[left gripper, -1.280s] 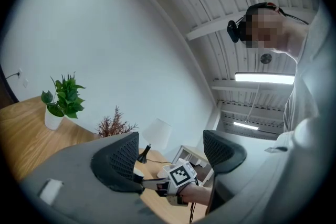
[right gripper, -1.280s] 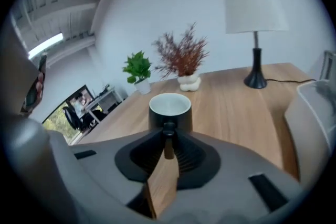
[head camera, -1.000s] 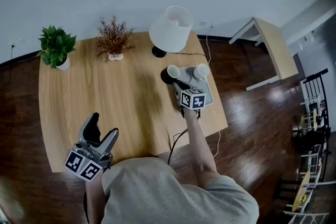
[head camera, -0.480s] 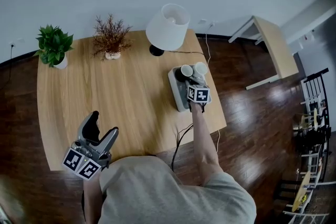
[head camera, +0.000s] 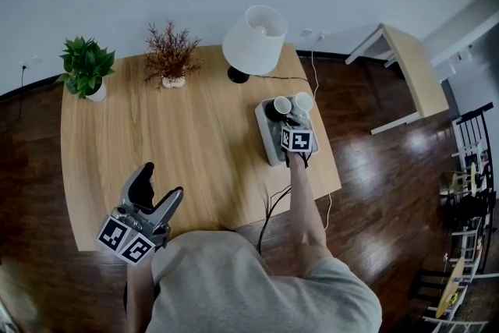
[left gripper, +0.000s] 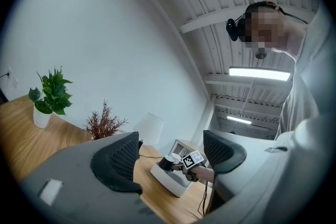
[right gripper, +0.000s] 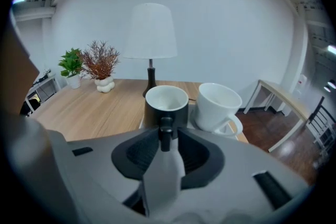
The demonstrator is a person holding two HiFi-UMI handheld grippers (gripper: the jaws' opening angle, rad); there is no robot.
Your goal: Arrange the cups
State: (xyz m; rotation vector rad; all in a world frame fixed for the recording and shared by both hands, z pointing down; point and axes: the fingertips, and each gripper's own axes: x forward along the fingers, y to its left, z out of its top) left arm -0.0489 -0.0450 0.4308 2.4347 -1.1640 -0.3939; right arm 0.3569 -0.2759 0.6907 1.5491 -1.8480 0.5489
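A black cup (head camera: pixel 279 108) with a white inside stands at the far end of a grey tray (head camera: pixel 270 146), next to a white cup (head camera: pixel 303 100) on its right. My right gripper (head camera: pixel 290 122) reaches down onto the tray from the near side. In the right gripper view the black cup (right gripper: pixel 166 107) has its handle between the jaws of my right gripper (right gripper: pixel 167 140); the jaws are opening and a narrow gap shows beside the handle. The white cup (right gripper: pixel 218 107) sits just right of it. My left gripper (head camera: pixel 160 187) hangs open and empty over the table's near left corner.
A white lamp (head camera: pixel 253 39), a dried plant (head camera: pixel 170 54) and a green potted plant (head camera: pixel 87 68) line the wooden table's far edge. A cable (head camera: pixel 273 207) drops over the near edge. A small side table (head camera: pixel 409 66) stands on the dark floor at the right.
My right gripper carried the black cup rightward and down from beside the tray onto it, next to the white cup. The left gripper stayed put.
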